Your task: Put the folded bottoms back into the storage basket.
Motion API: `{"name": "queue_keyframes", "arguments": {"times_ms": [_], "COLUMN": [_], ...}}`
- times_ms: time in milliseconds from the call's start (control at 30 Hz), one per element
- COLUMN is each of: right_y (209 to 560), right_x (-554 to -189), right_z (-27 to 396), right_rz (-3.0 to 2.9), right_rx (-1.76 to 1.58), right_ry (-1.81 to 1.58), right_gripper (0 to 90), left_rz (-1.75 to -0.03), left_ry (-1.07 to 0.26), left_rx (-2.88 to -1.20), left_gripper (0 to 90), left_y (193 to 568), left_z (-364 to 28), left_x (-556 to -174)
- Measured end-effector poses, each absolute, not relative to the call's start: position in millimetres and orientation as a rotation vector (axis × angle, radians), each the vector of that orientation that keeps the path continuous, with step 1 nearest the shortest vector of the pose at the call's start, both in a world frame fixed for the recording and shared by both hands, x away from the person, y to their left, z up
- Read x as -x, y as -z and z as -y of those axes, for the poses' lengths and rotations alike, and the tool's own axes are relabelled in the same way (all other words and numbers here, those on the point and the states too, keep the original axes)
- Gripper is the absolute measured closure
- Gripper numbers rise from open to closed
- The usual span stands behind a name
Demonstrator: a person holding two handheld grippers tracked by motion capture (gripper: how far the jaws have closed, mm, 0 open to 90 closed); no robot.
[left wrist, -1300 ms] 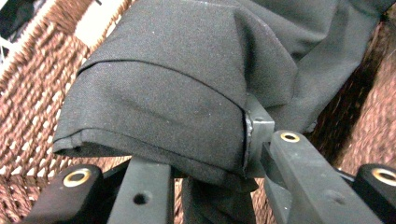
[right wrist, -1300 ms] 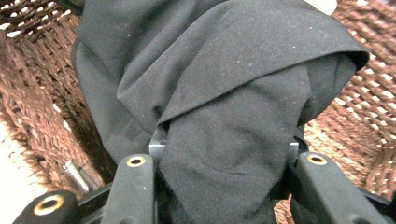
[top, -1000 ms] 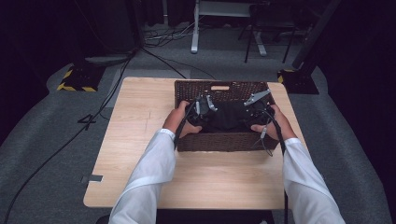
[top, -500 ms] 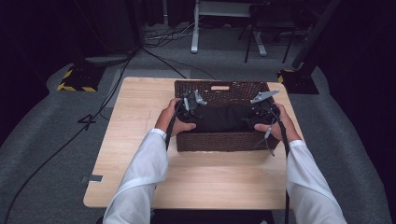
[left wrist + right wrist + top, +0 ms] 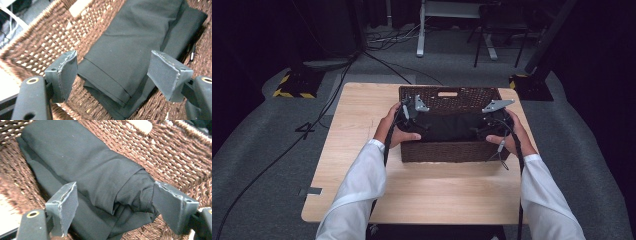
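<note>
Item: folded black cloth (image 5: 451, 127), lying inside brown wicker basket (image 5: 450, 150) at 12 o'clock on wooden table (image 5: 362, 115). Left gripper (image 5: 113, 72) is hovering at the cloth's 9 o'clock end, its jaws having just been opening, now standing apart with the fabric below and between them, unpressed. Right gripper (image 5: 115, 202) is hovering at the 3 o'clock end, jaws likewise just opening and apart, the cloth's bunched end lying loose between them.

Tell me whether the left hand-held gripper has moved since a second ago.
Yes. The left hand-held gripper has shifted left, from the middle of the basket to its left end, jaws opening off the black cloth.
</note>
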State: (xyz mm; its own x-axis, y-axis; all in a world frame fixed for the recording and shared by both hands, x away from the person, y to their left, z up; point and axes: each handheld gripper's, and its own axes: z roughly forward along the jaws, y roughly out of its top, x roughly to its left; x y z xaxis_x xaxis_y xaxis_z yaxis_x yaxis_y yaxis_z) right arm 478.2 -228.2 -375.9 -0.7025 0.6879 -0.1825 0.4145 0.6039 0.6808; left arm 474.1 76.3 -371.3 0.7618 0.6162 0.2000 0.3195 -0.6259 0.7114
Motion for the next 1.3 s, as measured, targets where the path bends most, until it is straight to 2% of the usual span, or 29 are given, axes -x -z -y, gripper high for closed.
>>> {"name": "queue_keyframes", "arguments": {"times_ms": [300, 600, 1300], "right_y": [363, 357, 369], "right_x": [-457, -437, -386], "right_z": [230, 240, 282], "right_rz": [-2.353, -2.307, -2.228], "right_rx": [-0.809, -0.788, -0.785], "right_ry": [-0.914, -0.944, -0.968], "right_gripper": [23.3, 23.3, 23.1], "left_rz": [-0.658, -0.644, -0.658], "left_ry": [-0.592, -0.682, -0.809], "left_rx": [-2.236, -2.255, -2.28], "left_gripper": [21.7, 19.1, 17.5], "left_y": [359, 358, 390], "left_z": [-96, -122, -163], "left_x": [-454, -432, -370]}}
